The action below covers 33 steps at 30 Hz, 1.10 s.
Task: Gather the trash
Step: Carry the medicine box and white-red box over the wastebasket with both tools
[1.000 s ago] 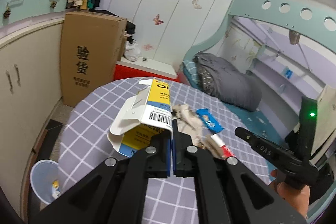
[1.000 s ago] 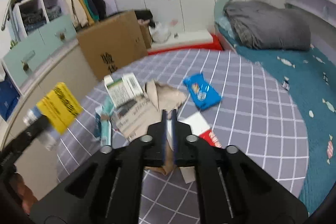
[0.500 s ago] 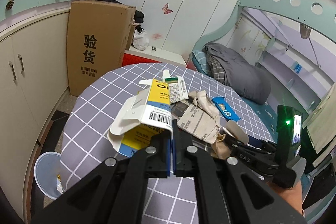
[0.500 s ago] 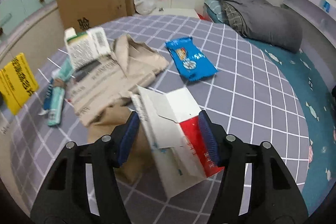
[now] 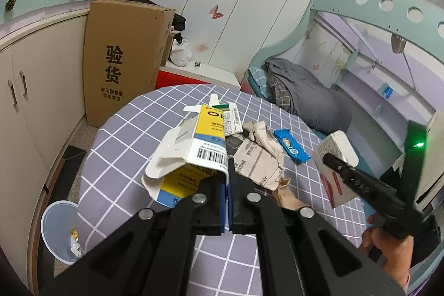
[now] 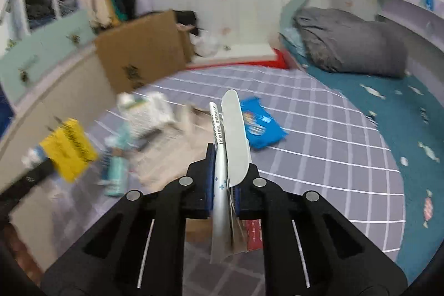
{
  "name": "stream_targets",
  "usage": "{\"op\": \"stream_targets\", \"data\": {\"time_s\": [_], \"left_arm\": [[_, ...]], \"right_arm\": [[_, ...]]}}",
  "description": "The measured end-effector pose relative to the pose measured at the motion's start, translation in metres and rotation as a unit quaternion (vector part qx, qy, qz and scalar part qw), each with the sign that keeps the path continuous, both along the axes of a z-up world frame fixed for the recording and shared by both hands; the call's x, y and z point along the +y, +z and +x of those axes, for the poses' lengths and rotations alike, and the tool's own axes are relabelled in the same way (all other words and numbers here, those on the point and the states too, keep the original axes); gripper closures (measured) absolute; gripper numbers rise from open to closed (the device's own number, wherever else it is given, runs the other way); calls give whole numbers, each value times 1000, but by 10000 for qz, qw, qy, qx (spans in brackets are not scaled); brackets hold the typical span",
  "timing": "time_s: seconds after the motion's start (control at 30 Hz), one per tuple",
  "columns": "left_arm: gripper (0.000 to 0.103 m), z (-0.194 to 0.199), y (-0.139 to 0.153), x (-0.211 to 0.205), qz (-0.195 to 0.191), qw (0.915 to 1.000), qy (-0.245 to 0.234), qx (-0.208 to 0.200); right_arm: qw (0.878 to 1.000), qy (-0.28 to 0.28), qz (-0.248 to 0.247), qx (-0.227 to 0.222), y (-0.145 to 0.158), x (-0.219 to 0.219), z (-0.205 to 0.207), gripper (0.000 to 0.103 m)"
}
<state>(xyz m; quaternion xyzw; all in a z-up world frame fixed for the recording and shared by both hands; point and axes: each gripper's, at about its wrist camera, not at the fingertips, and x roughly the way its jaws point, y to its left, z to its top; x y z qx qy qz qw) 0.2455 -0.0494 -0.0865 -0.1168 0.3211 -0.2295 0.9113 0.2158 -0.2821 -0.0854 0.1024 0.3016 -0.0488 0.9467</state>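
Trash is split between both grippers and the tabletop (image 5: 130, 135): the left gripper (image 5: 228, 201) fingers pinch a yellow-and-white carton (image 5: 194, 149), the right gripper (image 6: 223, 193) fingers clamp a flattened red-and-white box (image 6: 234, 135), while crumpled paper (image 5: 258, 151) and a blue wrapper (image 5: 291, 146) lie on the checked cloth.

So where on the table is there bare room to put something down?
The checked tablecloth is bare on the bed side, right of the blue wrapper, and along the near edge. In the left wrist view, the cabinet side, left of the yellow carton, is bare too. The middle is crowded: crumpled brown paper, a green-and-white box, a teal packet.
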Motion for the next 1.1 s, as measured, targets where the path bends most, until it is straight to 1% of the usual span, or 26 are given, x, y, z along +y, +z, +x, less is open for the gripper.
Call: {"op": "stream_targets", "data": {"time_s": [0.07, 0.13, 0.2, 0.27, 0.4, 0.43, 0.5, 0.57, 0.63, 0.73, 0.77, 0.83, 0.87, 0.9, 0.97, 1.03, 1.1], "left_arm": [[102, -4, 3, 10, -60, 10000, 24, -24], [102, -9, 7, 20, -88, 9999, 68, -69], [102, -14, 10, 35, -124, 9998, 153, -104], [102, -18, 11, 53, -149, 9995, 251, -95], [102, -24, 4, 100, -141, 9982, 581, 29], [102, -25, 0, 114, -137, 9974, 702, 66], [102, -27, -6, 139, -117, 9958, 898, 153], [102, -29, -18, 171, -103, 9927, 1160, 301], [101, -30, -31, 198, -104, 9894, 1371, 459], [102, -28, -57, 240, -87, 9816, 1752, 761], [102, -26, -70, 256, -108, 9776, 1883, 937], [101, -24, -93, 276, -149, 9720, 2016, 1201], [101, -20, -108, 286, -164, 9683, 2074, 1386], [101, -17, -120, 293, -174, 9650, 2112, 1542], [101, -6, -148, 308, -219, 9563, 2160, 1956], [101, 0, -169, 318, -241, 9508, 2191, 2175], [101, 10, -190, 325, -195, 9452, 2235, 2372]], "right_arm": [[9996, 244, 85, -110, 12, 15, -3, 92], [9978, 612, 147, -194, 22, 42, -5, 92], [9957, 888, 179, -213, 27, 65, -4, 92], [9919, 1233, 224, -200, 29, 98, 1, 92], [9827, 1821, 321, -92, 24, 157, 12, 92], [9784, 2035, 355, -38, 20, 181, 16, 92], [9724, 2299, 392, 38, 15, 208, 21, 92], [9635, 2631, 459, 164, 5, 247, 27, 92], [9547, 2910, 533, 309, -6, 282, 32, 92], [9427, 3254, 491, 552, -30, 335, 40, 92], [9400, 3320, 491, 621, -38, 347, 44, 92], [9326, 3467, 471, 888, -63, 378, 53, 92], [9293, 3525, 460, 1008, -74, 390, 55, 92], [9256, 3579, 411, 1161, -91, 404, 61, 92], [9223, 3599, 297, 1373, -115, 418, 68, 92], [9197, 3557, 240, 1646, -143, 428, 81, 92], [9186, 3497, 190, 1832, -163, 433, 90, 92]]}}
